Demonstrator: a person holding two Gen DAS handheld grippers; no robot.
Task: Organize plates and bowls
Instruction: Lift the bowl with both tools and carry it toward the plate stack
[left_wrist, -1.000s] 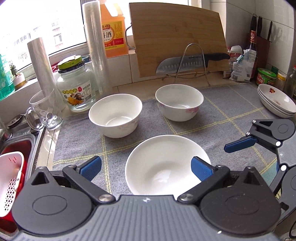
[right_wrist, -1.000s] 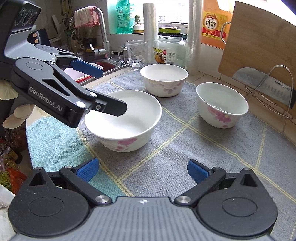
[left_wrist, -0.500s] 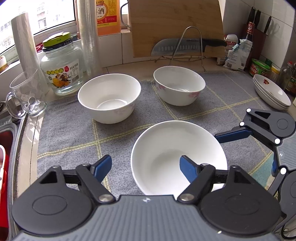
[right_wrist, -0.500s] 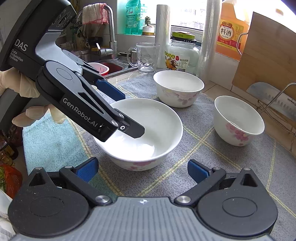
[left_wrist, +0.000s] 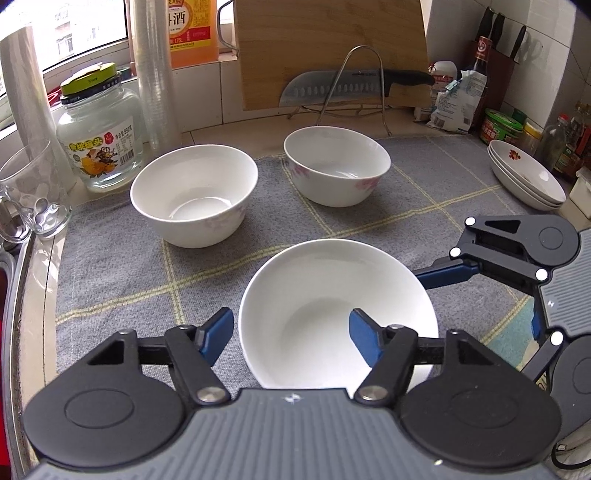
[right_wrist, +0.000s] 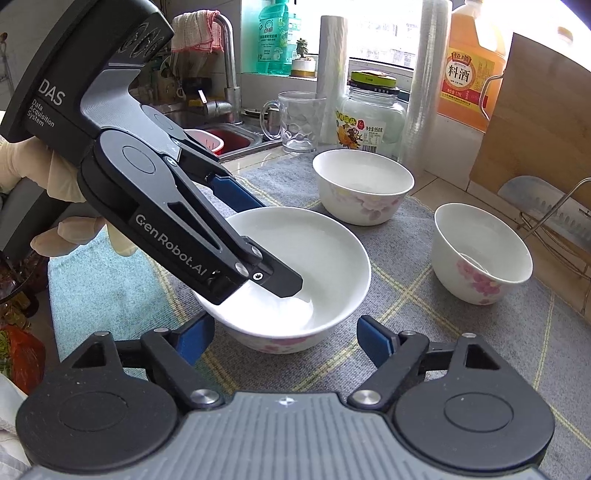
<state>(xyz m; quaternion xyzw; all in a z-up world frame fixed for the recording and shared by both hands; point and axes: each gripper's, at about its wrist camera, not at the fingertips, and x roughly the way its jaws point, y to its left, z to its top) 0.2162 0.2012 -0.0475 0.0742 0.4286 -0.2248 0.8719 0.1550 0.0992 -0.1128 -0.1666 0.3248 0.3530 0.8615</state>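
Left wrist view: we see our left gripper (left_wrist: 291, 330) straddling the wide white ceramic bowl's (left_wrist: 332, 291) rim, jaws apart, right gripper (right_wrist: 284, 338) spread wide beside it.

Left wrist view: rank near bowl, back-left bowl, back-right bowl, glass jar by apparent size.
1. near bowl, though closest to the camera, which inflates it.
2-3. back-left bowl and back-right bowl: look alike, no ranking.
4. glass jar, slightly narrower, farther back.
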